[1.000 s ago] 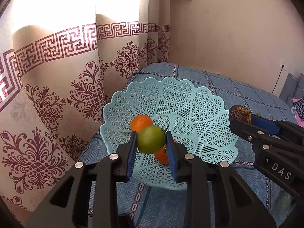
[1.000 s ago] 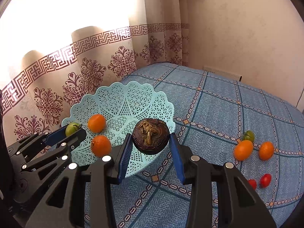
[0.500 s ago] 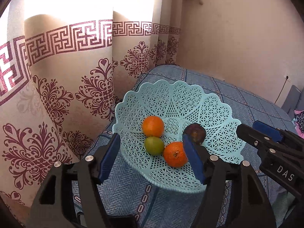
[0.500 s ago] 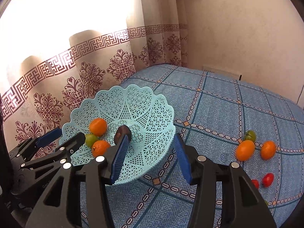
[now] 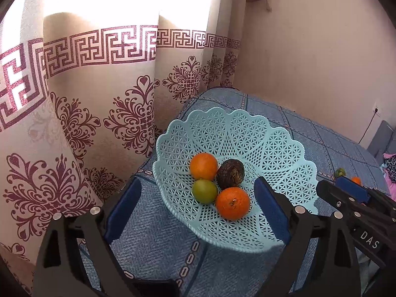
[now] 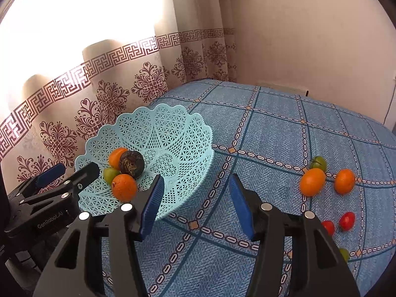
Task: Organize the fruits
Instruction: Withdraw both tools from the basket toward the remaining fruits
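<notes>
A light blue lattice basket [image 5: 272, 146] [image 6: 178, 133] sits on the blue patterned cloth near the curtain. Inside lie two oranges [image 5: 203, 166] [image 5: 232, 203], a green fruit [image 5: 205, 191] and a dark wrinkled fruit [image 5: 230, 174] [image 6: 131, 164]. My left gripper [image 5: 198, 210] is open, its blue pads spread wide just in front of the basket's near rim. My right gripper [image 6: 195, 205] is open too, empty, beside the basket's right edge. Loose on the cloth to the right are two oranges [image 6: 312, 181] [image 6: 344, 181], a green fruit [image 6: 318, 162] and red tomatoes [image 6: 347, 220].
A patterned curtain [image 5: 99, 113] hangs close behind and left of the basket. A plain wall [image 6: 309, 32] borders the far side. The cloth-covered surface [image 6: 272, 128] stretches right, with another green fruit [image 6: 344, 254] partly hidden by my right gripper's finger.
Both grippers let go: the green fruit and the dark fruit dropped into the basket. Both jaws opened wide and pulled back from the basket.
</notes>
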A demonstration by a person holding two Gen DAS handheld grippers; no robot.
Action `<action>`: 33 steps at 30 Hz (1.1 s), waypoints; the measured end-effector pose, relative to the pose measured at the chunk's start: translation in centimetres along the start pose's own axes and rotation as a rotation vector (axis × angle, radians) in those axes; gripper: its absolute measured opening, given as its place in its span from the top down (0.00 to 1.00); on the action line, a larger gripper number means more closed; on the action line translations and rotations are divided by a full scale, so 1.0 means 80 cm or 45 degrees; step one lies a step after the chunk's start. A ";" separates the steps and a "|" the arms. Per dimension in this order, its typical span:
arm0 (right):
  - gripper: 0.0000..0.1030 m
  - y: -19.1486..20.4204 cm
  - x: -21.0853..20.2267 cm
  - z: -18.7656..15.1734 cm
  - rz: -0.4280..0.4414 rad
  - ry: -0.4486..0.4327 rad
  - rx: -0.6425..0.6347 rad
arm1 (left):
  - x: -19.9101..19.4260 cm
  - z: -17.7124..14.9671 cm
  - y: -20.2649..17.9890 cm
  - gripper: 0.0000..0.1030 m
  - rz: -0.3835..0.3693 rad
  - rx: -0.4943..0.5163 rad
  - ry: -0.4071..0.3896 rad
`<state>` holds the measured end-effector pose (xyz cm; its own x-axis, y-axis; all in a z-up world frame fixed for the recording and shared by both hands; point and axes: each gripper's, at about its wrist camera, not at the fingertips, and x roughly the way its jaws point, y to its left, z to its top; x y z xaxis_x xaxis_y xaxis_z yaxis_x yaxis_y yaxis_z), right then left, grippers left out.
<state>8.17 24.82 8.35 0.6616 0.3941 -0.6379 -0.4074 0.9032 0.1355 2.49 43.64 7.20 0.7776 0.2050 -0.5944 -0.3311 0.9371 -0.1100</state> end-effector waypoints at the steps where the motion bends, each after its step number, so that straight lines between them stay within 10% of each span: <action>1: 0.44 -0.002 -0.001 -0.001 -0.007 -0.001 0.003 | -0.001 0.000 0.000 0.09 -0.001 0.004 -0.001; 33: 0.41 -0.132 -0.059 -0.058 -0.195 -0.009 0.168 | -0.037 -0.015 -0.071 0.04 -0.075 0.200 -0.004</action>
<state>6.41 12.61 6.39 0.7139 0.2510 -0.6537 -0.2155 0.9670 0.1359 1.42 37.37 8.61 0.7948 0.1492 -0.5883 -0.1978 0.9801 -0.0186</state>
